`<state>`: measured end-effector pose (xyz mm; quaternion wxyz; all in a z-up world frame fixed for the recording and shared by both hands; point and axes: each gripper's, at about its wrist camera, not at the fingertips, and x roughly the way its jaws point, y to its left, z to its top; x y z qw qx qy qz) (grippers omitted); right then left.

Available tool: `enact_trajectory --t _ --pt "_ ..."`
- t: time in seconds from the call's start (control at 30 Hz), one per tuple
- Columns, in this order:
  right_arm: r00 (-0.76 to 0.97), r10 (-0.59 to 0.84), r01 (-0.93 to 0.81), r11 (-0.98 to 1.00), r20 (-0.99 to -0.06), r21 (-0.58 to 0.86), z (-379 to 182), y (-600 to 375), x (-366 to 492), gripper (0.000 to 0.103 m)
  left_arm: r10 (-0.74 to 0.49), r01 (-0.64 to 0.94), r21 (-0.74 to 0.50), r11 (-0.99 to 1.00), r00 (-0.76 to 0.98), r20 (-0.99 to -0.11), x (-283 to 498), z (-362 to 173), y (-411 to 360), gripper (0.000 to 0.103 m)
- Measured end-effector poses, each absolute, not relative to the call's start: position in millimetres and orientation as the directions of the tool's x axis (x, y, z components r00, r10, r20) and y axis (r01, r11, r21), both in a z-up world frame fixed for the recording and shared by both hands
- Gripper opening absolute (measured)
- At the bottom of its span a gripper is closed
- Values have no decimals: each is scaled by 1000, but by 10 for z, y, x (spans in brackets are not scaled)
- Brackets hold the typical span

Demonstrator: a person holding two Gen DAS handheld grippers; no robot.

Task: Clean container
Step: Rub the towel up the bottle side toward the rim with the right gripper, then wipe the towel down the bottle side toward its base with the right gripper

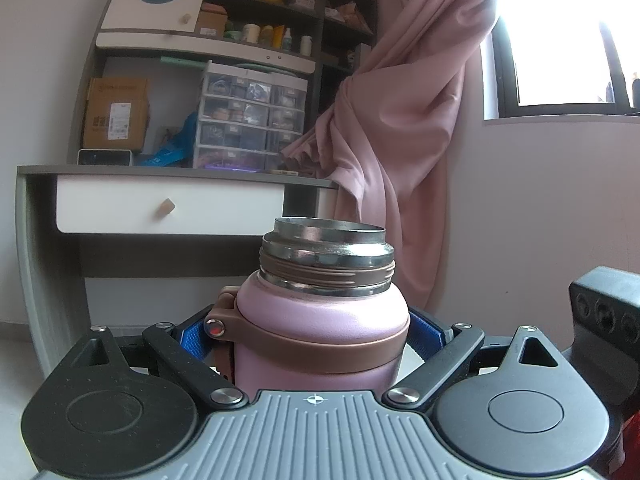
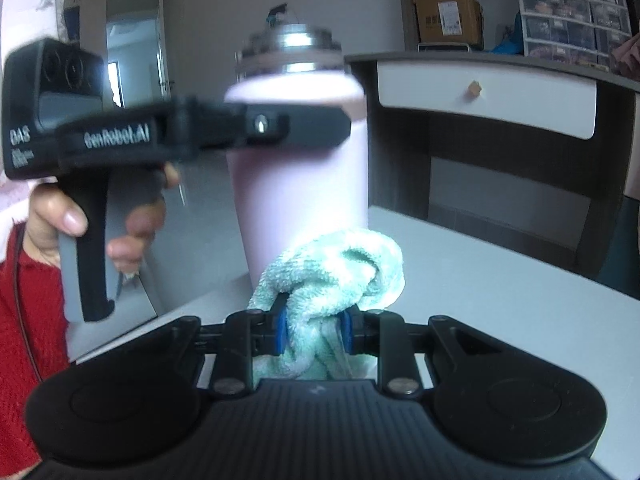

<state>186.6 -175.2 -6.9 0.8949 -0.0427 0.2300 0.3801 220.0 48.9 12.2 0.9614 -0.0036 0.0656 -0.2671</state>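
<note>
Nearest the right wrist camera, the right hand-held gripper [image 2: 313, 330] has its blue pads closed tight on a bunched mint-green terry cloth [image 2: 340, 268]. The cloth bulges up and forward out of the jaws in a thick loop, and its far side sits low against the front of the pink bottle [image 2: 298, 184]; whether cloth and bottle actually touch cannot be told from this angle.

The bottle stands upright at the near edge of a pale grey tabletop [image 2: 500, 300], with its lid off and its steel threaded neck open at the top. In the left wrist view the left hand-held gripper [image 1: 316, 338] clamps the bottle's upper body, one blue pad on each side just under the shoulder, level with the brown band and the strap hinge on the bottle's left. From the right wrist camera the same gripper appears as a black bar crossing the bottle just below the shoulder, and a person's hand [image 2: 72, 220] wraps its handle at the left of the picture, beside a red sleeve [image 2: 28, 320].

Farther back stands a grey desk with a white drawer [image 1: 168, 206] and a small wooden knob. Above it are a cardboard box [image 1: 116, 114], a clear plastic drawer unit [image 1: 250, 116] and shelves crowded with small bottles. To the right hangs a knotted pink curtain [image 1: 404, 120] beside a bright window [image 1: 568, 40].
</note>
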Motion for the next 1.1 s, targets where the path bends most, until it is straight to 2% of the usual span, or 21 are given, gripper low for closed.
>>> enact_trajectory --t 0.33,1.1 --pt "601 635 -688 720 -484 90 -182 -1681 1850 25 -515 515 -30 856 848 -126 2184 129 499 94" --pt "598 643 -691 716 -479 100 -128 -1707 1934 25 -518 519 -26 854 846 -127 2216 71 505 94"
